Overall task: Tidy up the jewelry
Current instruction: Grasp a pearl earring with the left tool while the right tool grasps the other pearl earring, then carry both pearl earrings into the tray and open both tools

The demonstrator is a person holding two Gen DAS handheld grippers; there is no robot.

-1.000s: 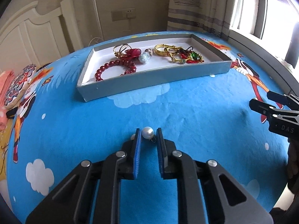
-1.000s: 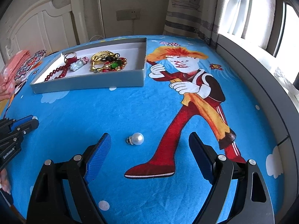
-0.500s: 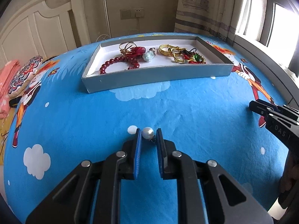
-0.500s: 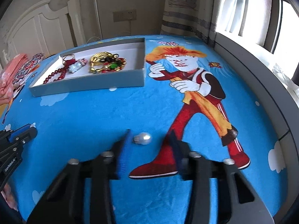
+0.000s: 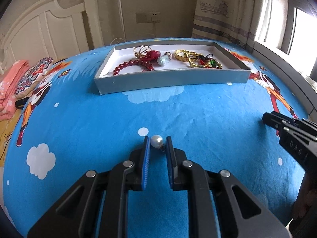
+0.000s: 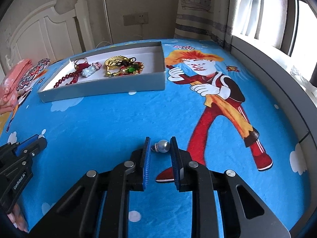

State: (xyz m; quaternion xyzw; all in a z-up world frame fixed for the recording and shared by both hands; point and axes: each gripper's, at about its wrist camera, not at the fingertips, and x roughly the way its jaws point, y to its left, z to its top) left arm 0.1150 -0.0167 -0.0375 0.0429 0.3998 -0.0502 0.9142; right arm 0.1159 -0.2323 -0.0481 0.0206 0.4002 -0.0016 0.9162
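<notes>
Since a second ago your right gripper went from wide open to narrow around the grey pearl earring, and its jaws are closing now. The pearl sits between the tips, up against the right-hand pad; the small metal cap on its left side shows a gap to the left-hand pad, so the pinch looks not yet complete (hard to be sure at this scale). Your left gripper has barely shifted: narrow, clamped on the white pearl earring, metal loop hanging toward the right-hand pad.

Key relation on the right: the earring's long axis, cap to pearl, runs across the jaws, roughly in line with the closing direction. So the pads should meet cap on one side and pearl on the other; round pearl on soft blue bedsheet, my guess is it could squirt forward if the squeeze is off-centre.

Outward from both sets of fingers: the grey tray lies ahead, well apart, toward the headboard. From your right it sits ahead and to the left; from your left it is nearly straight ahead. The left looks nearer and more squarely lined up. The tray's right end is bare.
</notes>
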